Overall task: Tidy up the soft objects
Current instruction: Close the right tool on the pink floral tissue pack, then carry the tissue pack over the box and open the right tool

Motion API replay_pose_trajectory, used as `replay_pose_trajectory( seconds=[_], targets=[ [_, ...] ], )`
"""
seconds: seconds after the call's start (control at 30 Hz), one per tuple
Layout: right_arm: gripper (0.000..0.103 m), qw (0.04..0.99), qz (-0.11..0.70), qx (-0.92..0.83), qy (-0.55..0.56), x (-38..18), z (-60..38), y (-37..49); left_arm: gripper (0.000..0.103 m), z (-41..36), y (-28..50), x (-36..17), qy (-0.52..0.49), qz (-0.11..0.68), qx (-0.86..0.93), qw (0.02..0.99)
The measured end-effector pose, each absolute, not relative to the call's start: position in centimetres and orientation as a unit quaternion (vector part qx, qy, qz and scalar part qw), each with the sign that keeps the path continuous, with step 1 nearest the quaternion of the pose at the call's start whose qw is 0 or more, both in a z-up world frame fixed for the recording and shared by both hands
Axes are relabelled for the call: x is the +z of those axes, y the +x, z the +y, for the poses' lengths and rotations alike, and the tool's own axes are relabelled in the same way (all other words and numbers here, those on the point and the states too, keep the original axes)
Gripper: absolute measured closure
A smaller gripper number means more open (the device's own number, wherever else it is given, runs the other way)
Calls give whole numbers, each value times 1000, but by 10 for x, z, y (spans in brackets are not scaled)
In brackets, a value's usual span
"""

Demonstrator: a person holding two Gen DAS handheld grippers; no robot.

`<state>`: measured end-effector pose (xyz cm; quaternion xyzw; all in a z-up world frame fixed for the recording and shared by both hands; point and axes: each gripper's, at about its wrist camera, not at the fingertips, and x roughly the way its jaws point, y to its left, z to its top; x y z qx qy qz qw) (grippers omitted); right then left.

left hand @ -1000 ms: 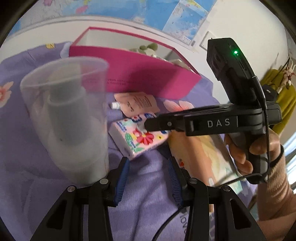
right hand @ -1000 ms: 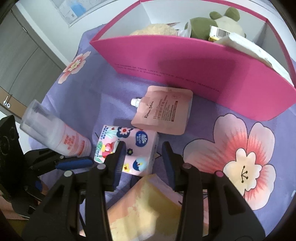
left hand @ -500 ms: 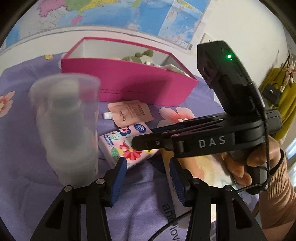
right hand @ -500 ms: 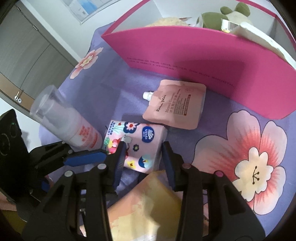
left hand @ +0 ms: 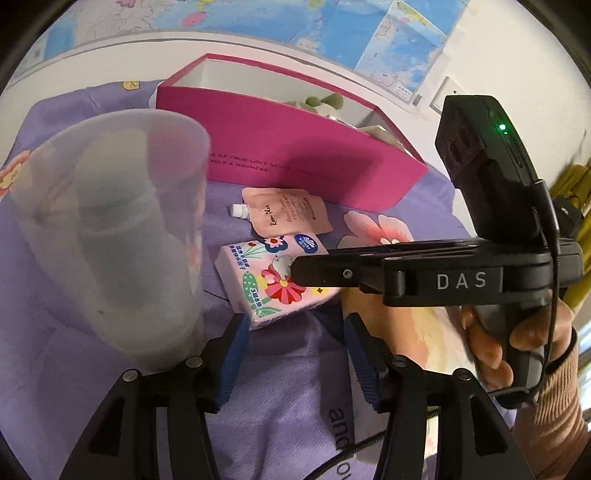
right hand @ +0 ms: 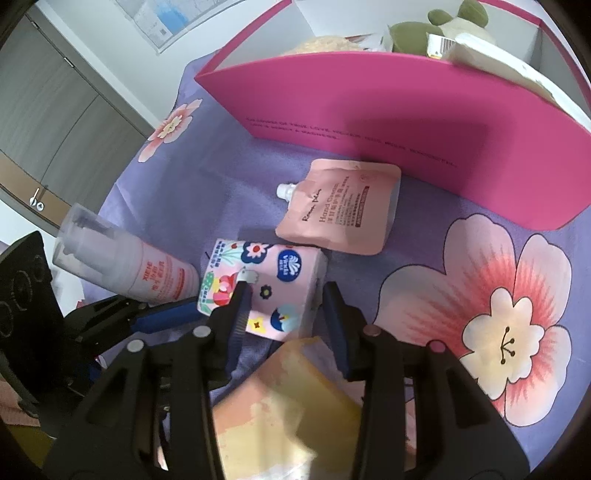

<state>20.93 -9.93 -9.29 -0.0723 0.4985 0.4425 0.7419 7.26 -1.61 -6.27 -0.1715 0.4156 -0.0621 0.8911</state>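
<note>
A floral pink tissue pack lies on the purple flowered cloth. My right gripper is open, its jaws on either side of the pack's near end. My left gripper is open and empty, just short of the pack. A pink hand-cream pouch lies beyond it. A pink box at the back holds a green plush toy and other soft items.
A clear-capped pump bottle lies left of the tissue pack, close to my left gripper. A yellow-peach soft package lies under my right gripper. Cabinets stand far left.
My right gripper has moved forward so that its jaws now sit on either side of the tissue pack. The left gripper has shifted slightly and stays open.
</note>
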Motion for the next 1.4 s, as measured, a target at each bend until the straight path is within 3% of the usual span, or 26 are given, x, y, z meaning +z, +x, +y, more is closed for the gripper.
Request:
replay_pose_trajectory(
  seconds=[0.5,1.0,1.4],
  targets=[
    [62,756,459,465,-43,-78,-128,199,42,-36,88,-51,-135,390,-69,908],
    [62,815,355,459,19,5,-161,190,42,-40,103,37,-110,337,-148,923],
    [62,819,348,443,105,39,-149,247,42,-34,173,87,-55,356,-162,919]
  ],
)
